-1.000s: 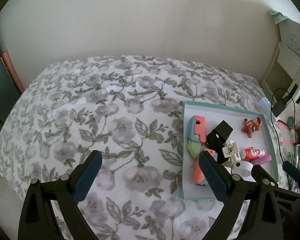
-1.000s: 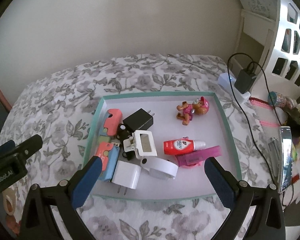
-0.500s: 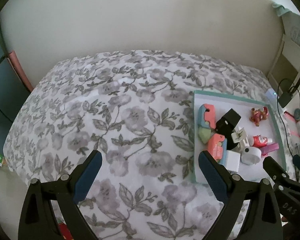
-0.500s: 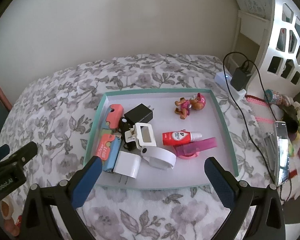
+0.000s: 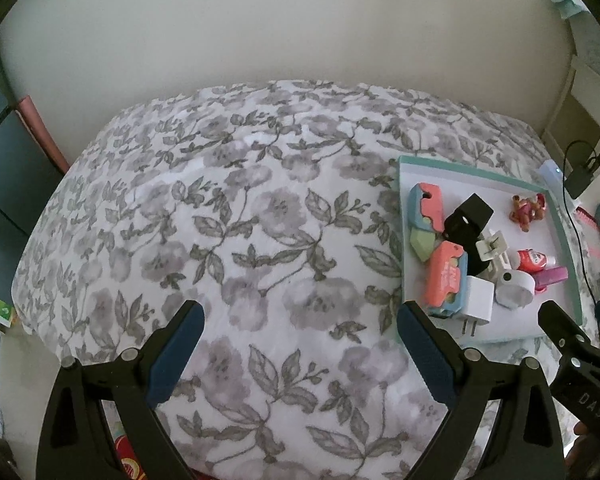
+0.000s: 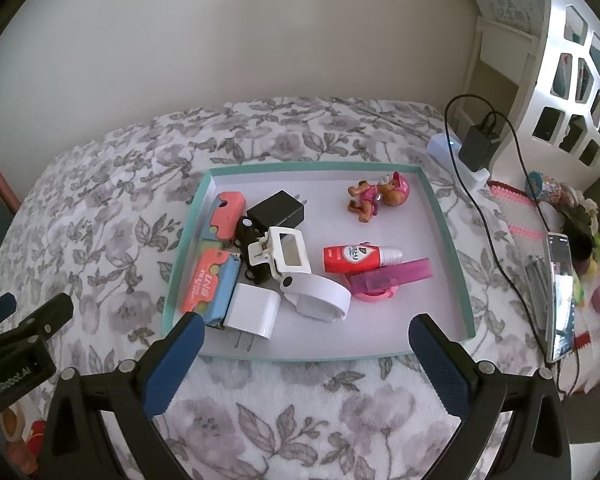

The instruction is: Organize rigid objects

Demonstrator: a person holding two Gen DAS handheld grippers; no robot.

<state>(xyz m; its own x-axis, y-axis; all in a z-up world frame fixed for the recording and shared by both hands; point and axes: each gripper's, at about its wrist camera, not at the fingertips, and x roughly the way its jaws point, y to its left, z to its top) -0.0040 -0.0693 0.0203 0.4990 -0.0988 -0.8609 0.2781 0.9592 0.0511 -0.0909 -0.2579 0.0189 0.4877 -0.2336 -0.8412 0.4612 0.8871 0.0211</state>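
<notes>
A teal-rimmed white tray [image 6: 448,236] [image 5: 566,240] lies on the floral bedspread and holds small rigid items. Among them are a black charger [image 6: 276,212] [image 5: 474,212], a white charger [image 6: 254,310] [image 5: 478,300], coral-and-blue erasers [image 6: 210,284] [image 5: 444,282], a toy pup [image 6: 380,196] [image 5: 526,208], a red tube [image 6: 350,258], a pink comb [image 6: 392,280] and a white strap device [image 6: 296,256]. My right gripper [image 6: 306,330] hovers open over the tray's near edge. My left gripper [image 5: 300,320] hangs open over bare bedspread, left of the tray.
A wall stands behind the bed. To the right of the tray are a plugged black adapter with cable [image 6: 478,146], a phone [image 6: 560,296] and a white cut-out shelf [image 6: 572,76]. Floral bedspread [image 5: 220,220] stretches left of the tray. The left gripper's body [image 6: 20,344] shows in the right wrist view.
Both grippers have drawn back and up from the bed; the tray looks smaller and farther in each view. Both stay open and the tray items have not moved.
</notes>
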